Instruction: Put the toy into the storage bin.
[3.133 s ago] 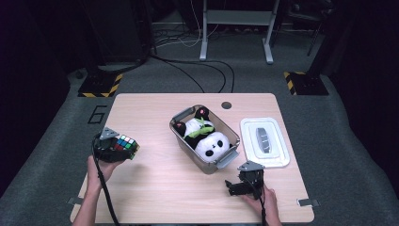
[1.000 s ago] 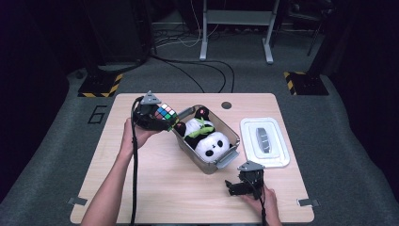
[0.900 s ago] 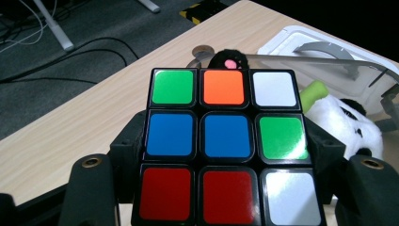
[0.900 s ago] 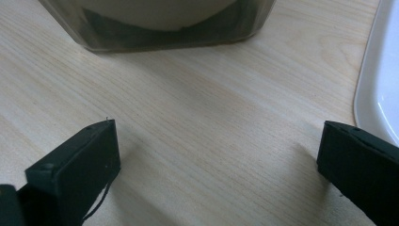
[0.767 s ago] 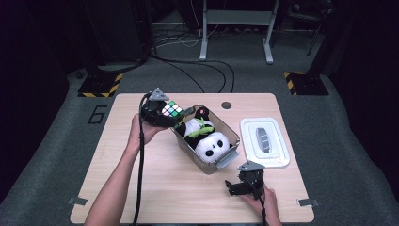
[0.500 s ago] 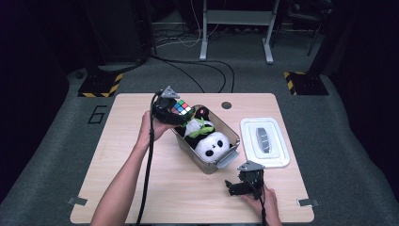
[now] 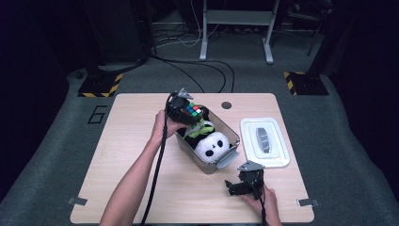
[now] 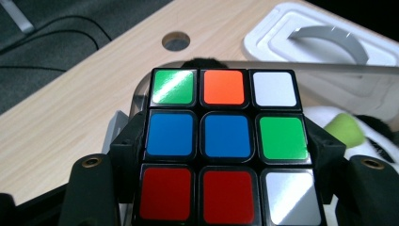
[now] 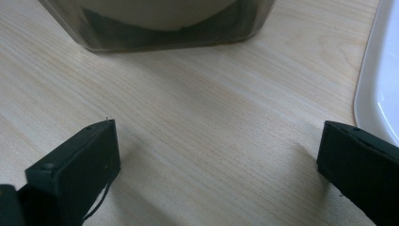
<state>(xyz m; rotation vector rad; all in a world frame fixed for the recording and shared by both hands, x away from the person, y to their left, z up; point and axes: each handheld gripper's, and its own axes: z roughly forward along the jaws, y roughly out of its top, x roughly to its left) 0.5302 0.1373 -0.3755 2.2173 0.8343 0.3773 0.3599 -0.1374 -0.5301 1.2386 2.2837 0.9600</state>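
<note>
My left gripper (image 7: 187, 113) is shut on a colour puzzle cube (image 7: 193, 111) and holds it over the far left corner of a clear storage bin (image 7: 214, 164). In the left gripper view the cube (image 8: 225, 143) sits between both black jaws, with the bin's rim behind it. A panda plush (image 7: 212, 144) with a green patch lies inside the bin. My right gripper (image 7: 237, 187) rests low near the table's front edge, just in front of the bin. Its jaws stand wide apart with bare wood between them (image 9: 216, 155).
The bin's white lid (image 7: 264, 142) with a grey handle lies flat to the right of the bin. A round cable hole (image 7: 227, 105) sits near the table's far edge. The wooden table (image 7: 113, 155) has bare room on its left half.
The left hand has carried the cube from the table's left side rightward and slightly down, to above the bin's far corner. The right gripper has stayed put.
</note>
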